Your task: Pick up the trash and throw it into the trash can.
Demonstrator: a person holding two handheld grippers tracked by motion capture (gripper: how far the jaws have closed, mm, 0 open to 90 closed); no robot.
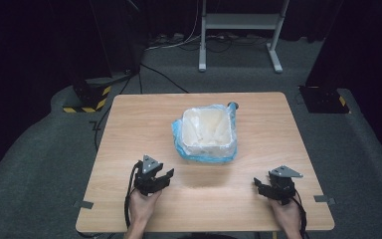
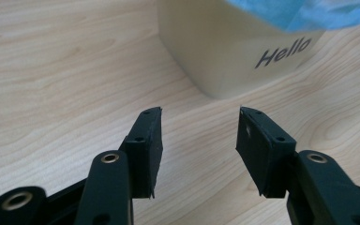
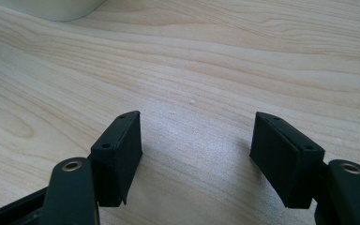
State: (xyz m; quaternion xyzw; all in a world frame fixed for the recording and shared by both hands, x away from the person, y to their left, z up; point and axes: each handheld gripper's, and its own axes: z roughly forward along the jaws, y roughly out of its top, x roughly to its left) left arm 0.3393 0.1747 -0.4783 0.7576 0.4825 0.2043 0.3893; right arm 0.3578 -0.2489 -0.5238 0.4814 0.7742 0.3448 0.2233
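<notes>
A square, cream-coloured bin (image 1: 206, 130) lined with a thin blue bag (image 1: 179, 144) stands near the middle of the wooden worktop (image 1: 129, 129), slightly toward twelve o'clock in the high view; the bag's edge is folded out over the rim and hangs down the bin's outer walls, loosest at the seven o'clock corner; a small dark object (image 1: 233, 105) lies just beyond the bin at about one o'clock, too small to identify.

The left gripper (image 1: 165, 175) sits near the worktop's six o'clock edge, at about seven o'clock from the bin and apart from it; its jaws point toward the bin. In the left gripper view (image 2: 200, 123) the jaws stand partly open with only bare wood between them; the bin's near corner rises just ahead at twelve to one o'clock, its wall printed with the word "Hello" (image 2: 283, 50) and the blue bag hanging over the rim above it; nothing is gripped.

The right gripper (image 1: 259, 185) rests at about five o'clock from the bin, well apart from it. In the right gripper view (image 3: 197, 129) its jaws are spread wide over empty wood grain; a curved bit of the bin's base (image 3: 51, 10) shows at eleven o'clock, far from the pads; it holds nothing.

Both hands enter from the six o'clock edge, with cables trailing back from each gripper.
</notes>
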